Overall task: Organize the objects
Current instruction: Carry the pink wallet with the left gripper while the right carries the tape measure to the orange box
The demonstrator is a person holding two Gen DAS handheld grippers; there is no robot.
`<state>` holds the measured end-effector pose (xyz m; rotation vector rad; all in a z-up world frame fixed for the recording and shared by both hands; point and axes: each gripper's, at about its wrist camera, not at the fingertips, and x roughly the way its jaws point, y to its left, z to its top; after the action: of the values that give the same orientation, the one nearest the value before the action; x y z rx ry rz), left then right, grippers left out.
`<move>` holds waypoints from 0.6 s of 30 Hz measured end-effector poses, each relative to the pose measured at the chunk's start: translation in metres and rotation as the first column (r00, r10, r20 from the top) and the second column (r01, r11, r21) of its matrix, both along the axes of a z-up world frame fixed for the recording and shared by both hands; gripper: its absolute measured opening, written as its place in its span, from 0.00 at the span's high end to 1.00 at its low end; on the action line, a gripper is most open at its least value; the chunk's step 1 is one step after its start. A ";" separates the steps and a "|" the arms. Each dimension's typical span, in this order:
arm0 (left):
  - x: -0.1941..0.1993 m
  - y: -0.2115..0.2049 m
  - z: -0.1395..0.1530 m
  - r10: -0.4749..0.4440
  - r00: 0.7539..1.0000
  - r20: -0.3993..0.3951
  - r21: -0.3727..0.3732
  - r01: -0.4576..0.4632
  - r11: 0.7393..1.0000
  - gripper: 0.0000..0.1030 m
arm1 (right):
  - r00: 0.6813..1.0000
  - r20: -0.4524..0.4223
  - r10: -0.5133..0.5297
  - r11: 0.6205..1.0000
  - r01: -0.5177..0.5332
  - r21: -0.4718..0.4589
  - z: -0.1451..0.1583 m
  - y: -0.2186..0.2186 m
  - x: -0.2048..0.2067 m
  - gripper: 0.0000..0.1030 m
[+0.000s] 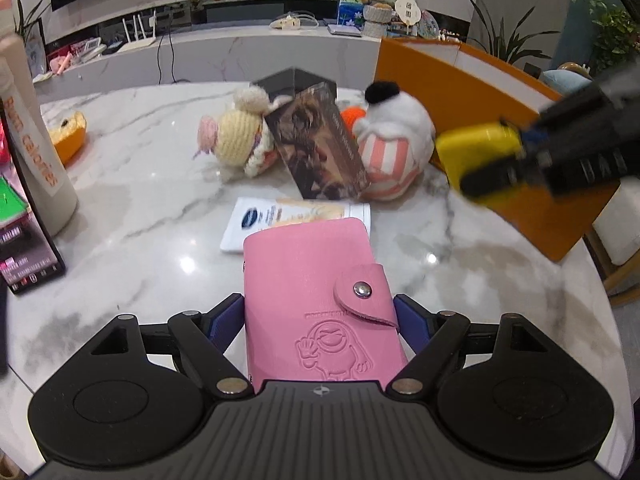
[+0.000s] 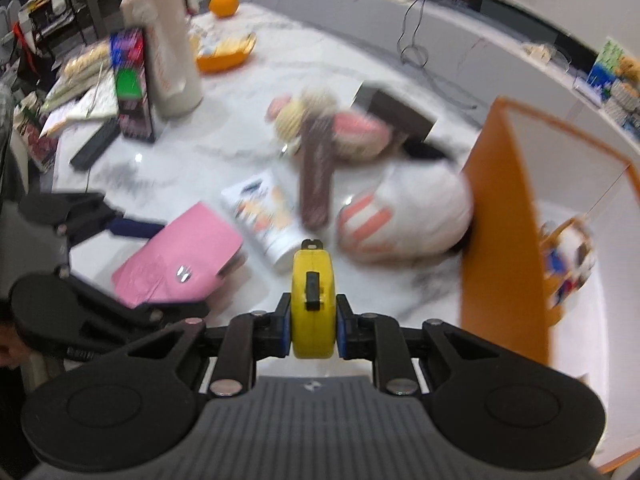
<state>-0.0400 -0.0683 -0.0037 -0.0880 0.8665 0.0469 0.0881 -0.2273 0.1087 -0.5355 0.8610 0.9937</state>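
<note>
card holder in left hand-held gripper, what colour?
Pink card holder, embossed cartoon figure; clearest in left wrist view.

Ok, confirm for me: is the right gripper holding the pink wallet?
No, the right gripper is clamped on the yellow tape measure; the pink wallet sits in the left gripper.

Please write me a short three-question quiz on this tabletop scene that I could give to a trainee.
1. True or false: the right gripper is shut on the yellow tape measure.
2. What does the left gripper hold? A) the white tube B) the pink card holder C) the dark box
3. Fill in: the white tube lies flat on the marble ____.

Key
1. True; the pads press on both of its sides.
2. B, the pink card holder.
3. Table, just beyond the card holder and in front of the plush toys.
</note>
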 end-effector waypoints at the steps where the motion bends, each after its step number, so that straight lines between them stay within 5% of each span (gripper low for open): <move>1: 0.001 0.000 0.003 -0.003 1.000 0.004 0.004 0.003 1.000 0.09 | 1.000 0.011 -0.008 1.000 0.008 0.008 0.005 0.001 0.006 0.79; 18: 0.041 -0.026 0.050 -0.089 0.991 0.096 0.046 0.085 0.995 0.09 | 0.979 0.022 -0.203 0.967 0.197 0.159 0.041 -0.059 0.053 0.79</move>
<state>0.0014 -0.0939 0.0461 -0.0136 0.7700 -0.0206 0.1414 -0.2865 0.1495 -0.3257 0.7786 0.8549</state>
